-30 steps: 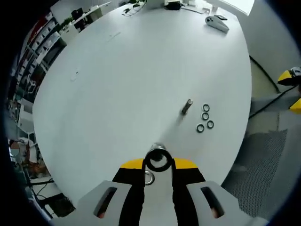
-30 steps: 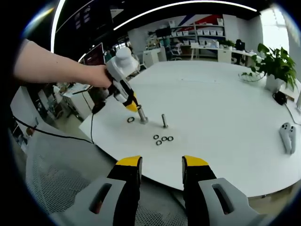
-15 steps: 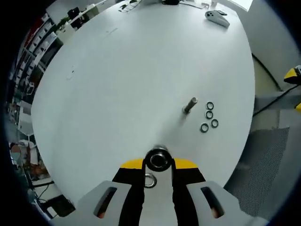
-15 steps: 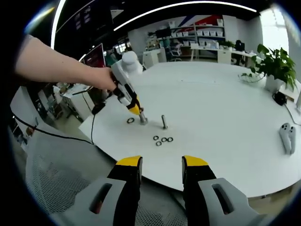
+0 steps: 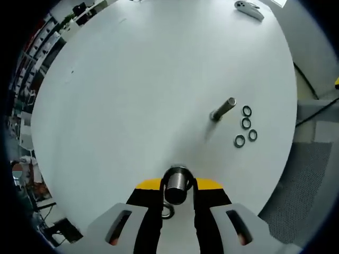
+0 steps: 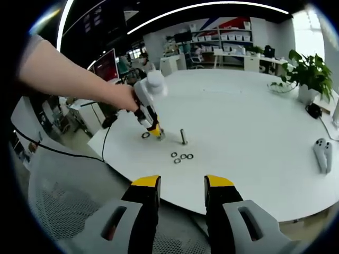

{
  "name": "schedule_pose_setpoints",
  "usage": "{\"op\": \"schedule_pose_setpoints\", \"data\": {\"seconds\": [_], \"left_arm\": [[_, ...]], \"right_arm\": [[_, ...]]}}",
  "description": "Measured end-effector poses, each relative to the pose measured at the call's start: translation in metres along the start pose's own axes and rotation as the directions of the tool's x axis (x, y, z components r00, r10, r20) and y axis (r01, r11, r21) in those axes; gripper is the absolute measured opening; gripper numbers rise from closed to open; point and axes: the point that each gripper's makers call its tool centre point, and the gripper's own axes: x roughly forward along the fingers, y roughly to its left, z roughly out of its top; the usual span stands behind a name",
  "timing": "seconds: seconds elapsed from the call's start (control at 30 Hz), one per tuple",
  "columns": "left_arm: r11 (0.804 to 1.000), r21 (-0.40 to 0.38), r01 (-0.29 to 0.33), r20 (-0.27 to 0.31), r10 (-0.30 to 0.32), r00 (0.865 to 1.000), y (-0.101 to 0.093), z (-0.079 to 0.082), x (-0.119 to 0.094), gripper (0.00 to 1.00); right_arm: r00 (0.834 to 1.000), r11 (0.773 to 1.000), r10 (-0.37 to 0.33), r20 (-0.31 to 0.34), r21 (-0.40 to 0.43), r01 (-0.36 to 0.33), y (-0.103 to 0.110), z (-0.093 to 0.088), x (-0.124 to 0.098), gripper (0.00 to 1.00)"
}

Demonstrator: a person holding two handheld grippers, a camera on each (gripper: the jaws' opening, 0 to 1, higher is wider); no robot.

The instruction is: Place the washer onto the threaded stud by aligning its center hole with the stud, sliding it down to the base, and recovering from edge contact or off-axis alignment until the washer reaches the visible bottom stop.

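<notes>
A big round white table (image 5: 137, 79) carries all the task's parts, and in the right gripper view its near edge curves past a grey mesh chair back (image 6: 69, 211). A person's bare arm (image 6: 69, 79) reaches in from the left of that view, its hand (image 6: 124, 97) gripping the left gripper (image 6: 154, 130), which points steeply down at the tabletop. The right gripper (image 6: 181, 186) hangs off the table's edge, well apart from the work, its yellow-tipped jaws spread wide with nothing between them. In the left gripper view, the left gripper (image 5: 178, 185) is closed narrow around the threaded stud (image 5: 177, 182) — whether it pinches the washer there I cannot tell. A loose washer (image 5: 167, 211) lies on the table just beside the stud's base. A second stud (image 5: 223, 109) stands further out, with four spare washers (image 5: 245, 125) clustered near it
</notes>
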Motion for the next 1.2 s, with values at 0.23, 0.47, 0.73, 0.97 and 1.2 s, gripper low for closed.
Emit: {"op": "schedule_pose_setpoints", "data": {"seconds": [0.23, 0.47, 0.73, 0.97, 1.2], "left_arm": [[1.0, 0.018, -0.004, -0.011, 0.004, 1.0, 0.0, 0.002, 0.006, 0.19], [1.0, 0.009, 0.017, 0.01, -0.017, 1.0, -0.002, 0.0, 0.005, 0.2], [1.0, -0.022, 0.012, 0.048, -0.011, 0.999, 0.0, -0.006, 0.003, 0.3], [0.997, -0.075, -0.008, 0.079, 0.014, 0.997, 0.005, -0.024, -0.011, 0.31], [0.989, -0.15, -0.009, 0.087, 0.023, 0.996, 0.005, -0.048, -0.014, 0.3]], "right_arm": [[1.0, 1.0, 0.005, -0.017, -0.013, -0.005, 0.001, -0.002, 0.001, 0.34], [1.0, 1.0, -0.001, -0.026, -0.009, 0.001, 0.0, -0.004, 0.001, 0.34], [1.0, 1.0, 0.001, -0.023, -0.009, -0.001, 0.0, -0.004, 0.002, 0.34], [1.0, 1.0, 0.005, -0.022, -0.016, -0.006, 0.001, -0.003, 0.002, 0.34], [1.0, 1.0, 0.006, -0.021, -0.014, -0.006, 0.001, -0.003, 0.001, 0.34]]}}
